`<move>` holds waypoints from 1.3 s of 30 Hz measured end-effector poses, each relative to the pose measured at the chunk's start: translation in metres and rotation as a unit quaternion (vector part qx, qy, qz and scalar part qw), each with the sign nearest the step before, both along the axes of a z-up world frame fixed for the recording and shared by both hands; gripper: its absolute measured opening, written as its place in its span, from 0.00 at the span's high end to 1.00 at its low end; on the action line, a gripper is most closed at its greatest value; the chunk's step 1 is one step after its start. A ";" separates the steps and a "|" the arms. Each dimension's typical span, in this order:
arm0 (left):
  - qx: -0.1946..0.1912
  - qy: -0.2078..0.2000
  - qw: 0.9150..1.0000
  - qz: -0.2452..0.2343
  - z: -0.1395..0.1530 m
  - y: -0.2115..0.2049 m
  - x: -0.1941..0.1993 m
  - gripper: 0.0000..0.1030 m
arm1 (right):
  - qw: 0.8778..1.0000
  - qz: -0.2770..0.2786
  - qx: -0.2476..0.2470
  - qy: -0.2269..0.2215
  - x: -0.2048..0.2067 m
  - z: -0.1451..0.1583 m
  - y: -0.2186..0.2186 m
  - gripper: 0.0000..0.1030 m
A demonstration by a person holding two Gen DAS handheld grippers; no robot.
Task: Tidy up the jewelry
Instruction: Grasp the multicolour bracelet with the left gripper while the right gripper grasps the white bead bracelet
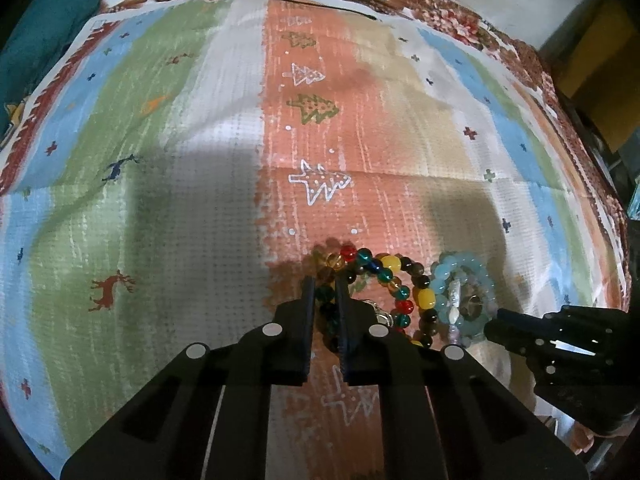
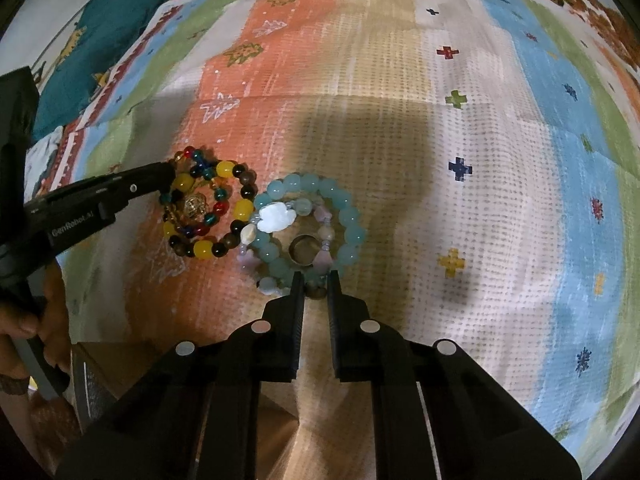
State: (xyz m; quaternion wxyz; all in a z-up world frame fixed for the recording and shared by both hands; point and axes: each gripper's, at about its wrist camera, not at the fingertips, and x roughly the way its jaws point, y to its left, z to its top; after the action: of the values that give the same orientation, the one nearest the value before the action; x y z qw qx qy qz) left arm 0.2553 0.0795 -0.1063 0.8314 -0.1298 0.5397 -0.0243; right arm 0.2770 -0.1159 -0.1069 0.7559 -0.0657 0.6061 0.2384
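1. My left hand-held gripper (image 1: 325,286) is clamped on a green bead of the multicoloured bracelet (image 1: 384,276), which lies on the striped cloth (image 1: 200,140).
2. My right hand-held gripper (image 2: 316,282) pinches a brown bead at the near edge of the pale blue bracelet (image 2: 310,220).
3. The bracelets touch; lifting one may drag the other.
4. Round beads could slip out of either grip.
5. The ring (image 2: 302,250) inside the blue loop might get snagged.

Dim, warm light, soft dark shadows across the cloth (image 1: 192,184) (heavy fisheye bending, black corners).
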 end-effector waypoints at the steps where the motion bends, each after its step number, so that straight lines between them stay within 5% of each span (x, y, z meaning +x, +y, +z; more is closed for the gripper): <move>1: -0.002 -0.001 1.000 0.000 0.001 0.000 -0.001 0.91 | 1.000 0.002 0.001 -0.001 0.000 0.001 0.000 0.88; 39: -0.019 -0.064 0.998 0.013 0.064 -0.004 -0.039 0.91 | 0.996 0.020 0.053 -0.072 -0.035 0.067 -0.004 0.88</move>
State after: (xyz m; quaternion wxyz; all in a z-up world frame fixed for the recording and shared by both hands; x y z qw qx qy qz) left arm 0.2167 0.0753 -0.0422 0.8620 -0.1506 0.4830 -0.0324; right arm 0.2422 -0.1198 -0.0395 0.7952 -0.0546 0.5353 0.2794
